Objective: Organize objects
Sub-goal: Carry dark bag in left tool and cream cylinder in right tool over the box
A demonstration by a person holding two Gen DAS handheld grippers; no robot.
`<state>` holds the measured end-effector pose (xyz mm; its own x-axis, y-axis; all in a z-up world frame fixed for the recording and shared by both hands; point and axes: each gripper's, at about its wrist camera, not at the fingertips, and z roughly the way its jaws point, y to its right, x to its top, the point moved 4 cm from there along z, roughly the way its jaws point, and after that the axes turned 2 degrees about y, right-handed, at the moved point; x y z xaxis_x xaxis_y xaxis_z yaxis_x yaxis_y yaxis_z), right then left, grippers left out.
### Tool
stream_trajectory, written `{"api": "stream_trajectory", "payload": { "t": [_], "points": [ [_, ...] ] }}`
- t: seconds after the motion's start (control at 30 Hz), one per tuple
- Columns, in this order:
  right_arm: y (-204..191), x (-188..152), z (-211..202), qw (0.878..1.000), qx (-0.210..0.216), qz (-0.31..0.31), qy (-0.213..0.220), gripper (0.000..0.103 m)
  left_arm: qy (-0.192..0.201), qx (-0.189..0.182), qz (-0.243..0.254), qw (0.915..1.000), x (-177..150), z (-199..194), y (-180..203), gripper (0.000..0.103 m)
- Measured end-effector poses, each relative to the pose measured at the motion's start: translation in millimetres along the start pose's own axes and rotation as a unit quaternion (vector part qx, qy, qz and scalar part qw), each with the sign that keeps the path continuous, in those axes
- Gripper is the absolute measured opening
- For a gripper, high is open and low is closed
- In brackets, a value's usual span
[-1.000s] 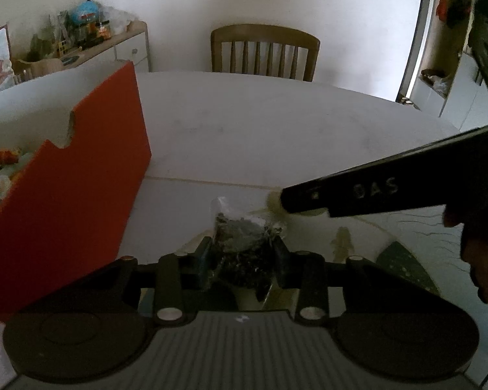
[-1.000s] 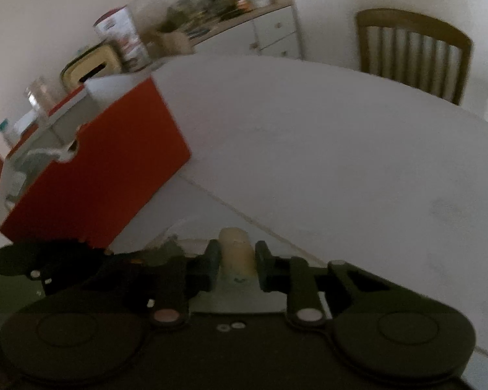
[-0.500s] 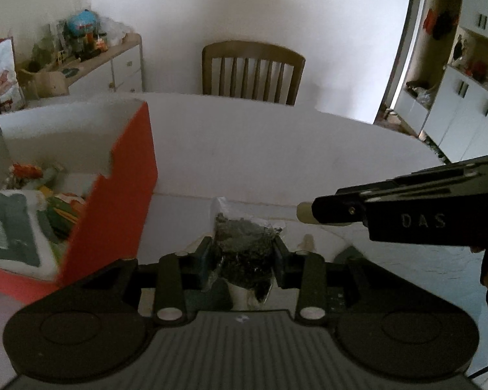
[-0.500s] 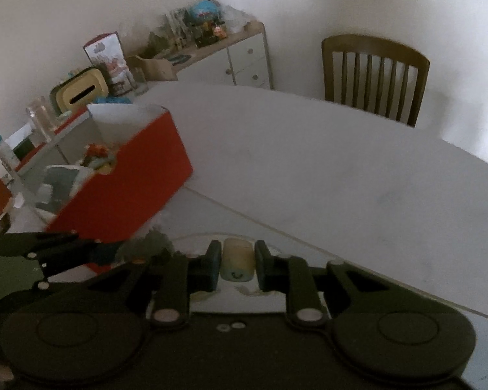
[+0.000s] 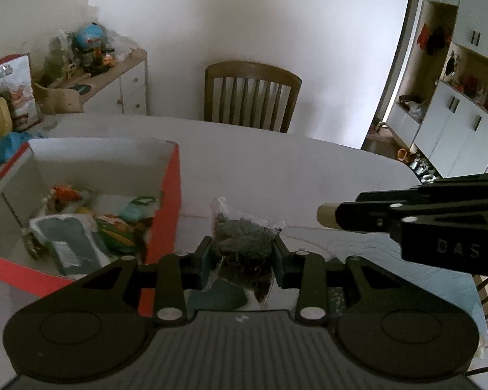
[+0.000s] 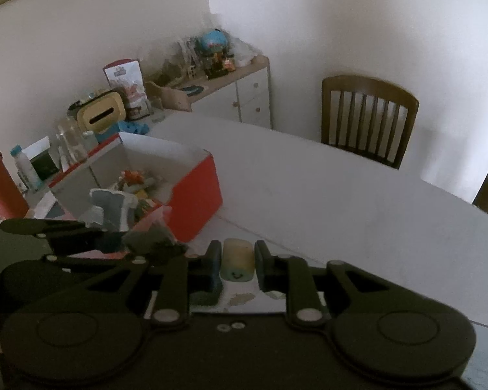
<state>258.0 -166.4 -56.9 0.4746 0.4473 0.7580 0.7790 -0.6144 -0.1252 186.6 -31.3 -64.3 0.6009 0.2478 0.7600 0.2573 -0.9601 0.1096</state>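
Holding a small clear plastic bag of dark dried leaves [image 5: 244, 247], my left gripper [image 5: 242, 256] is closed on it, and the bag hangs above the white table [image 5: 309, 169], just beside the near right corner of the red cardboard box with white inside walls [image 5: 170, 214]. My right gripper [image 6: 238, 265] is closed on a small pale cylinder-shaped soft toy with a smiling face [image 6: 237, 263], also above the table, near its front edge.

I judge the risks like this. The bag is thin and slippery, and only its middle is pinched; the lower corner hangs free, so it could slide out if I swing too fast toward the box. The box already holds several colourful small things [image 5: 81, 227], so the bag may land on top and roll against the wall. The two grippers are near each other in both views; if I bring both over the box opening together, they may knock, and the red wall could be pushed along the table.
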Motion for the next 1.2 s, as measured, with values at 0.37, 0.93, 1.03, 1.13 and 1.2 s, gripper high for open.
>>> {"api": "stream_trajectory", "payload": {
  "t": [0.37,0.93,1.03,1.13,1.2],
  "points": [
    [-38.5,20.4,-6.5,1.0,-0.006,-0.006,0.015,0.02,-0.001,0.002,-0.007,1.0,24.9,-26.2,-45.8,0.036],
    [-119.6,57.7,47.7,0.999,-0.022,0.015,0.021,0.02,-0.011,-0.004,-0.005,0.9999,53.4,-16.1,-175.7,0.036],
    [-128.3,61.9,63.4,0.999,-0.027,0.026,0.02,0.02,-0.018,0.003,-0.011,0.9998,55.6,-7.0,-199.8,0.036],
    [-130.9,64.8,76.2,0.999,-0.028,0.041,0.017,0.02,-0.026,0.007,-0.012,0.9996,58.1,2.2,-218.4,0.036],
    [-130.1,66.2,85.1,0.998,-0.03,0.053,0.014,0.02,-0.031,0.006,-0.017,0.9993,60.9,9.6,-229.8,0.036]
  ]
}}
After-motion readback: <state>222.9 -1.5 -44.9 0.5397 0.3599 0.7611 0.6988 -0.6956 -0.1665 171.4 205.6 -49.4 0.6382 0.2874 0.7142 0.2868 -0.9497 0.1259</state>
